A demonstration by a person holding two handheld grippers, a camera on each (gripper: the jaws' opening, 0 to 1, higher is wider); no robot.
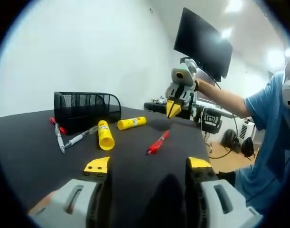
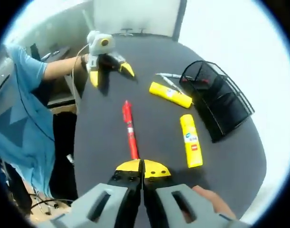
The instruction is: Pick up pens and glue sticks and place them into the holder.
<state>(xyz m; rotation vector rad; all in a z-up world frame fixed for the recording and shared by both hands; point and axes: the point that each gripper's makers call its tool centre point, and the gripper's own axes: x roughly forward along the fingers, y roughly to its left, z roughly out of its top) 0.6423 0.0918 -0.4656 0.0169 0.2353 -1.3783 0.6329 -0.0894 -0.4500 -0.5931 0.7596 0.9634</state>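
Note:
A black mesh holder point(image 1: 85, 108) point(image 2: 220, 99) stands on the dark table point(image 1: 31, 142) point(image 2: 102, 142). In front of it lie two yellow glue sticks, one point(image 1: 105, 135) point(image 2: 170, 94) nearer my left gripper and one point(image 1: 131, 123) point(image 2: 191, 140) nearer my right. A red pen point(image 1: 157, 142) point(image 2: 130, 129) lies apart from them on the table. Two silver pens point(image 1: 59, 137) point(image 2: 171, 78) rest beside the holder. My left gripper point(image 1: 148, 164) point(image 2: 111, 71) hovers open and empty. My right gripper point(image 2: 142, 167) point(image 1: 174, 109) is shut, empty, just above the red pen's end.
A small red piece point(image 1: 57, 124) lies against the holder's corner. A person in a blue shirt point(image 1: 266, 142) point(image 2: 16, 109) stands at the table's edge. A dark monitor point(image 1: 201, 42) hangs beyond the table, with chairs and cables on the floor behind.

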